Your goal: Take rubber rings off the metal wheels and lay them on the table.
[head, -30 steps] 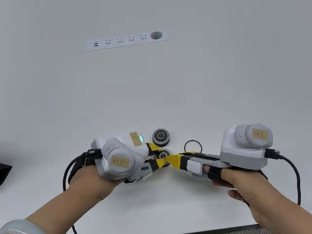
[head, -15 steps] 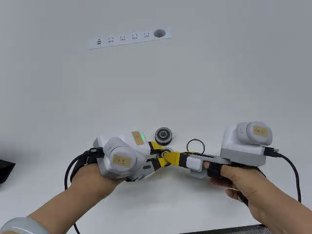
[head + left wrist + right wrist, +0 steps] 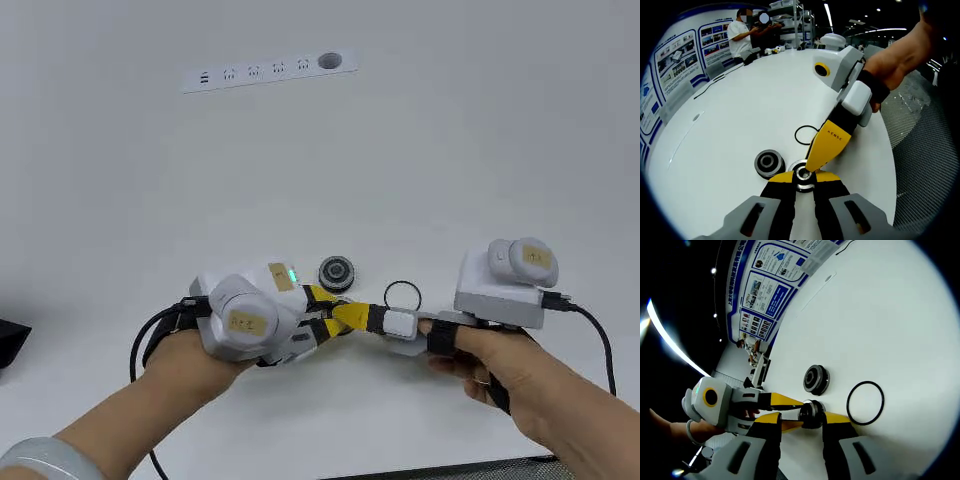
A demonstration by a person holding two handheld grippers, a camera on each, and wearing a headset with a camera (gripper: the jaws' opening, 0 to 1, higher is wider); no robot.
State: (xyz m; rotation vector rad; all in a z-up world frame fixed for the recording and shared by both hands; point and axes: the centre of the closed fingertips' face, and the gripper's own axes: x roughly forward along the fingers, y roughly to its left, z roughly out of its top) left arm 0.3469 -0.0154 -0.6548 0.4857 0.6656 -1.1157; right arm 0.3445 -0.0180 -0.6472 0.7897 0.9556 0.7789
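Two failures look likely to me. If the right gripper (image 3: 809,420) pulls before it has a real bite on the rubber, its tips could skid off the rim and the ring would stay on. If it pulls harder than the left gripper (image 3: 802,179) clamps, the held wheel (image 3: 812,414) could twist out and roll across the white table (image 3: 480,150), perhaps knocking the second wheel (image 3: 336,272) just beyond, which still wears its dark ring.

In the left gripper view, the left jaws are nearly together, pinching the held wheel between their yellow tips just above the tabletop. In its own view, the right jaws stand about a wheel's width apart, one yellow tip against each side of that same wheel. They look closed on its rim, though I cannot tell whether they pinch the rubber alone. One freed ring (image 3: 402,295) lies flat on the table, close beside the meeting tips.
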